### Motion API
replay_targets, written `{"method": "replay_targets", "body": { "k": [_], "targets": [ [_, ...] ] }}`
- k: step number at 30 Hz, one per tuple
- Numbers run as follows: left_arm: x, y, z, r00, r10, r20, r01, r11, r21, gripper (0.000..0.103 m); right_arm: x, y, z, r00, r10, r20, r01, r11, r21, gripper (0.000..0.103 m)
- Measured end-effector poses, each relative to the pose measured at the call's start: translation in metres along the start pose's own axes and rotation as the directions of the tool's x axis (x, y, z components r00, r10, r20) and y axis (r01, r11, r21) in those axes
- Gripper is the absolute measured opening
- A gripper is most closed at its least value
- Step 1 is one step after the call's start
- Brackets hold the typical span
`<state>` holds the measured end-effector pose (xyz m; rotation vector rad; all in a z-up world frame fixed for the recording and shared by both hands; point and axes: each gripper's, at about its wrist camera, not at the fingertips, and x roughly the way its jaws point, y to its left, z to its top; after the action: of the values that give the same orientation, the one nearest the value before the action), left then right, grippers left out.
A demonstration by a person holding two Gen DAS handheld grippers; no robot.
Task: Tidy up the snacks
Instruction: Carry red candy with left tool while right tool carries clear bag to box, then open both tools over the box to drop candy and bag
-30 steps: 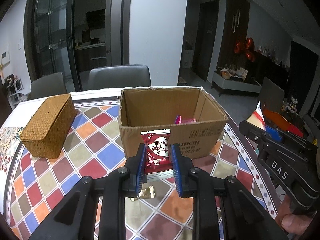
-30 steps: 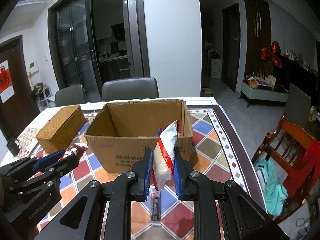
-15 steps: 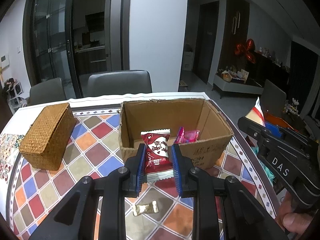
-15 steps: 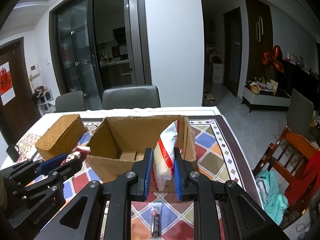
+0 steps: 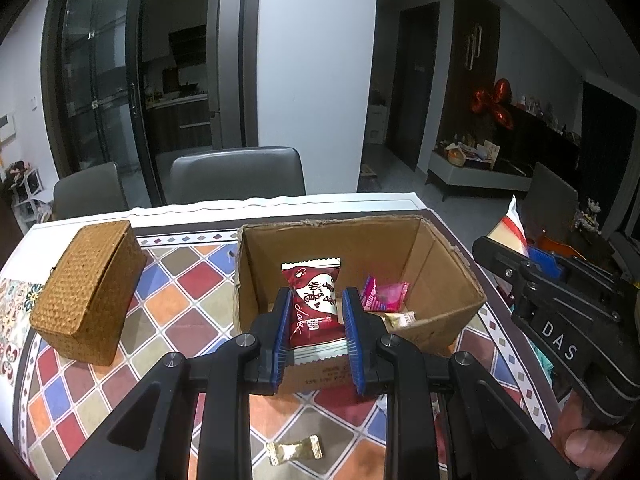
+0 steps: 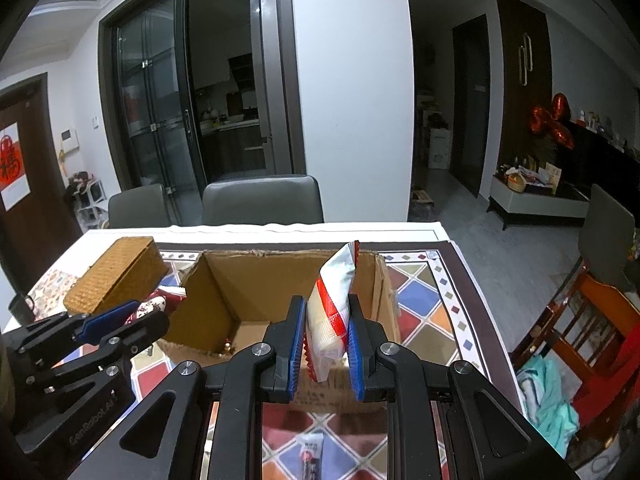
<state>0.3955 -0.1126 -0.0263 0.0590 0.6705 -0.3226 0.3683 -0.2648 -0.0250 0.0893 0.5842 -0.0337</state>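
Between left claw pads: red packet.

left claw: pads clamped on a red packet, angled downward | right claw: pads clamped on a white-red packet, angled downward | thumb seen under right claw's grip

Table: carton, basket, candy

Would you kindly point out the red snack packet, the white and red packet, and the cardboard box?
red snack packet (image 5: 311,303), left wrist view, on its printed front.
white and red packet (image 6: 330,312), right wrist view, on its red stripe.
cardboard box (image 5: 332,240), left wrist view, on its inner back wall.
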Motion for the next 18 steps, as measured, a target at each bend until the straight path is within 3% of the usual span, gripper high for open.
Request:
{"method": "replay_targets", "body": {
  "k": [18],
  "targets": [
    [0.035, 0.006, 0.014, 1.0, -0.013, -0.016, 0.013, 1.0, 0.004, 0.026, 0.036, 0.005, 0.011, 0.999, 0.01, -0.033, -0.011, 1.0, -0.023, 0.021]
  ]
}}
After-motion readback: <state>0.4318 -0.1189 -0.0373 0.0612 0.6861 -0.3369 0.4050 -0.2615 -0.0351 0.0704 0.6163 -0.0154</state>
